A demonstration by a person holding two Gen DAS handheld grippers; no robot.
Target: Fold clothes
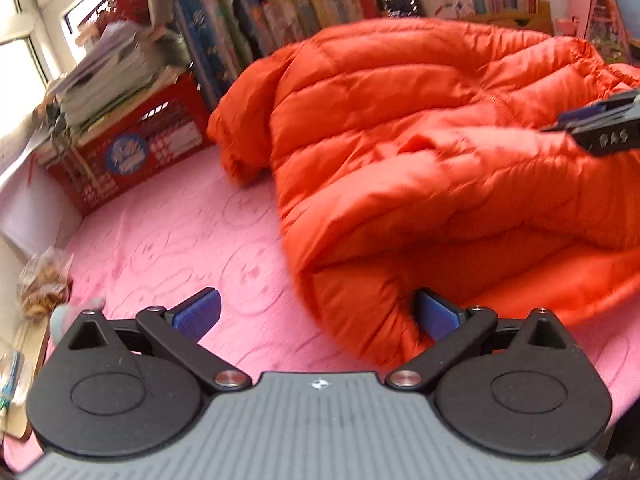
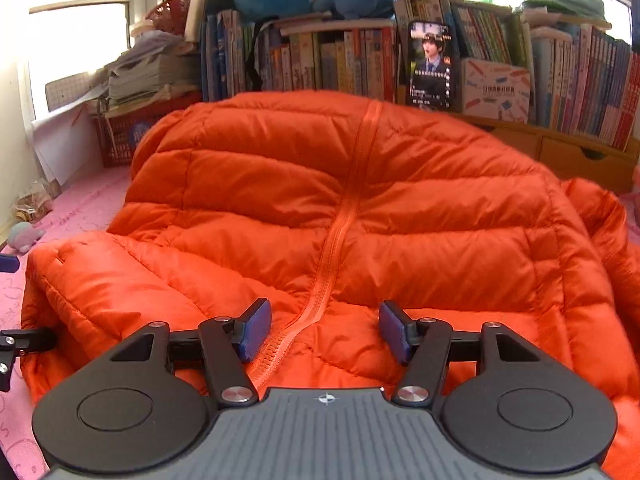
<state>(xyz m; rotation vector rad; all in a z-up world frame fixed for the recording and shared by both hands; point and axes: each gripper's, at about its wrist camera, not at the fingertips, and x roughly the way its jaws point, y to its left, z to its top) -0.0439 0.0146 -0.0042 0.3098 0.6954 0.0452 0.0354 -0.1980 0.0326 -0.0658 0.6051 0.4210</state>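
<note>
Beside jacket (image 1: 440,152) hem, bare pink blanket (image 1: 168,240)

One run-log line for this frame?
jacket: unfolded on pink cover | left tongs: open at hem | right tongs: open over zipper

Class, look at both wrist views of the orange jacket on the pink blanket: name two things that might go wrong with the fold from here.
1. The puffy jacket may spring open again after folding.
2. The zipper lies between the open right gripper fingers; a pinch there might snag or slip.
</note>
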